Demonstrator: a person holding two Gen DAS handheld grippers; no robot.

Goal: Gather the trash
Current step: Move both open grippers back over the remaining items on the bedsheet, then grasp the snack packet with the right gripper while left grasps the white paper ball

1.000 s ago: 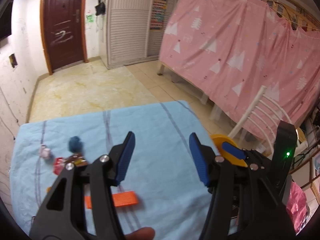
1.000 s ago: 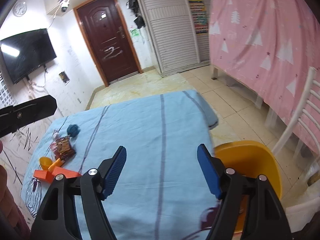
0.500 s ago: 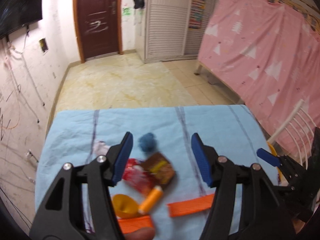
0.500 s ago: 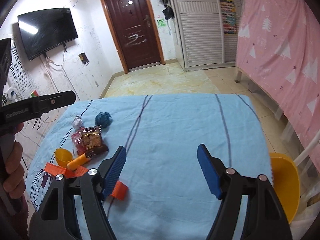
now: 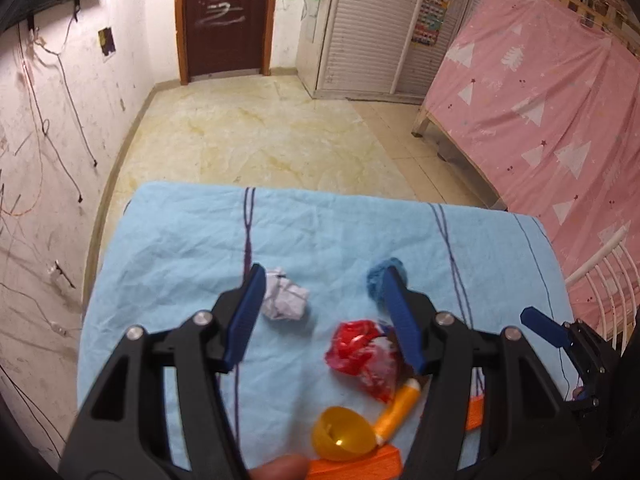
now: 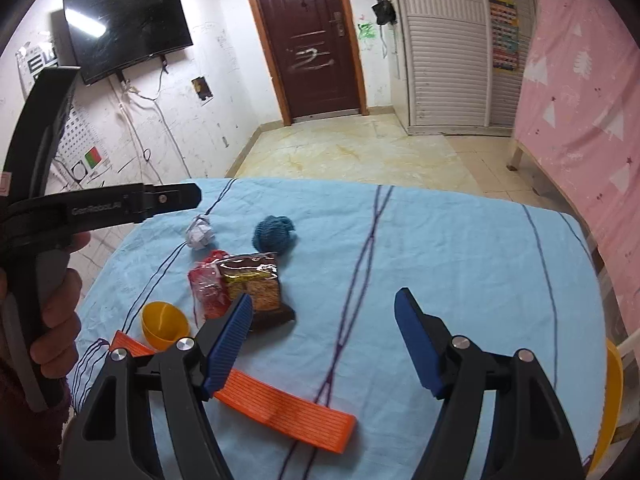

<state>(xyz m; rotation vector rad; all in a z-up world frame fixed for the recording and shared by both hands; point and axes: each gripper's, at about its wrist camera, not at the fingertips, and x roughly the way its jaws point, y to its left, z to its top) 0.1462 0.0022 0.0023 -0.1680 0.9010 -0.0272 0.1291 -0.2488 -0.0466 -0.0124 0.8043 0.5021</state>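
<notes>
On the light-blue cloth lies a cluster of trash: a crumpled white paper ball [image 5: 286,300] [image 6: 199,232], a blue yarn ball [image 5: 378,280] [image 6: 275,234], a red wrapper [image 5: 360,348] [image 6: 206,288] and a brown snack packet [image 6: 254,280]. My left gripper [image 5: 323,280] hangs open above them, with the paper ball just inside its left finger and the yarn ball behind its right fingertip; nothing is gripped. My right gripper [image 6: 324,300] is open over bare cloth, to the right of the cluster, with its left finger in front of the packet.
A yellow cup [image 5: 344,434] [image 6: 164,324], an orange tube [image 5: 400,406] and flat orange strips [image 6: 280,404] lie near the front edge. A yellow container [image 6: 612,392] stands off the table's right side by a white chair [image 5: 600,264]. A pink curtain hangs at right.
Both grippers have swung left across the table. The trash cluster now sits between the left gripper's fingers, and the yellow container has slid to the right edge of the right view.
</notes>
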